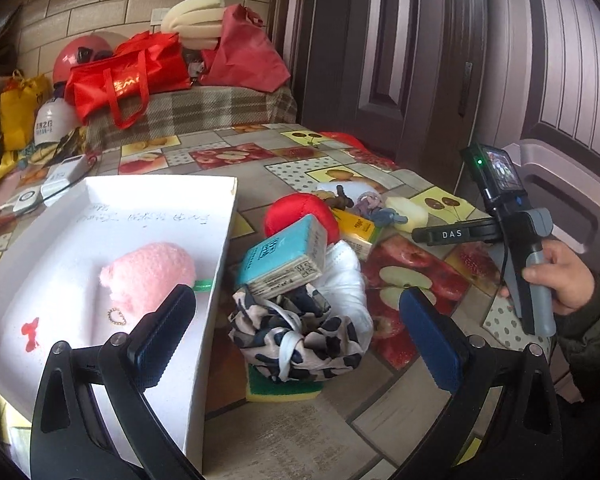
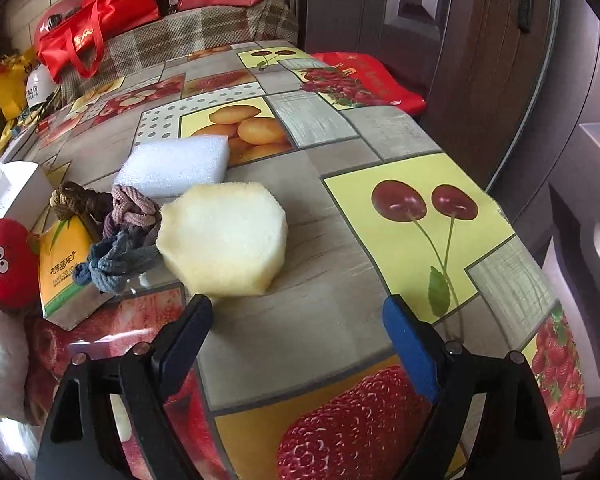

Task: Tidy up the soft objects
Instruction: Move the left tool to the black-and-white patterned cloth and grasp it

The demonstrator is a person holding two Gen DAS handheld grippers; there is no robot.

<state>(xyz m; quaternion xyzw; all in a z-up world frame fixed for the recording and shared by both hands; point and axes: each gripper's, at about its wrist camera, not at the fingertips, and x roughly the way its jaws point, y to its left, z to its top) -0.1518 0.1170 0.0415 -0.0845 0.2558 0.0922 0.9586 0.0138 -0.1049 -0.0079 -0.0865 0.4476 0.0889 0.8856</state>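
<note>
A white box [image 1: 220,240] on the left holds a pink plush [image 1: 148,276]. My left gripper [image 1: 300,324] is open above a pile beside it: a leopard-print cloth [image 1: 312,340], a white mask [image 1: 344,276], a teal carton [image 1: 284,256], a red plush ball [image 1: 300,212] and a yellow-green sponge [image 1: 284,388] underneath. My right gripper [image 2: 300,324] is open and empty just short of a pale yellow foam piece [image 2: 224,240]. A white foam block [image 2: 176,168] lies behind that piece. Knotted hair ties [image 2: 128,232] lie to its left.
A yellow-green packet [image 2: 64,268] and the red plush [image 2: 4,256] lie left of the hair ties. Red bags [image 1: 128,76] and a helmet [image 1: 80,56] crowd the far end. A door [image 1: 380,60] stands past the table's right edge [image 2: 540,272]. A hand [image 1: 560,276] grips the right gripper's handle [image 1: 536,264].
</note>
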